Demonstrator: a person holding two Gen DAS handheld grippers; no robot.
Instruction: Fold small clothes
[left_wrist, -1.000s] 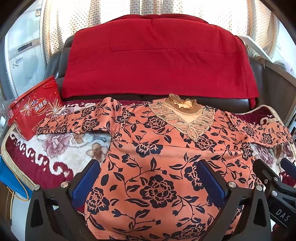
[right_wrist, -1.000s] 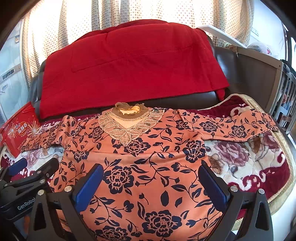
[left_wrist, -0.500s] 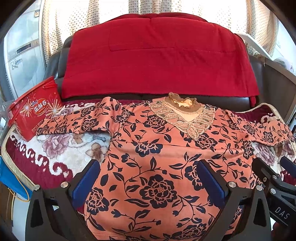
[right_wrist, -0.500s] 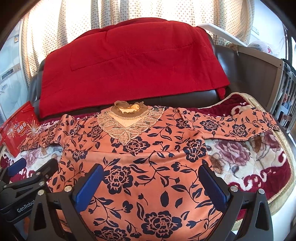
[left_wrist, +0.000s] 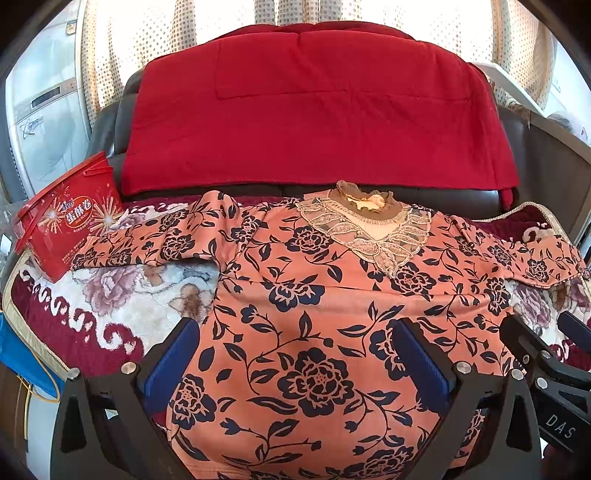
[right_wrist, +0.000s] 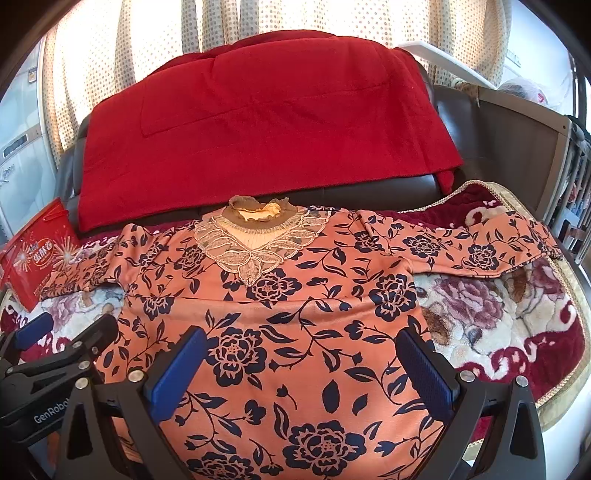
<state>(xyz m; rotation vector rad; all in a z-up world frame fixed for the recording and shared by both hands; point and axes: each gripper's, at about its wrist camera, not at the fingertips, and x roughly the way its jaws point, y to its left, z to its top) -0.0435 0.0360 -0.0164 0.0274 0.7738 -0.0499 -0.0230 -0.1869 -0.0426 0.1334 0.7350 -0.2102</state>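
Note:
An orange long-sleeved top with dark blue flowers (left_wrist: 306, 295) lies flat, face up, on a floral blanket, lace collar (left_wrist: 365, 218) at the far side, both sleeves spread out. It also shows in the right wrist view (right_wrist: 303, 317). My left gripper (left_wrist: 295, 362) is open and empty, hovering over the lower left of the top. My right gripper (right_wrist: 299, 369) is open and empty over the lower right. Each gripper shows at the edge of the other's view.
A red snack tub (left_wrist: 66, 218) stands at the left by the left sleeve. A red blanket (left_wrist: 314, 110) drapes the dark sofa back behind. The floral blanket (right_wrist: 498, 317) covers the seat. A wooden frame (right_wrist: 517, 133) stands at the right.
Both grippers have shifted very slightly; the top and everything else lie as before.

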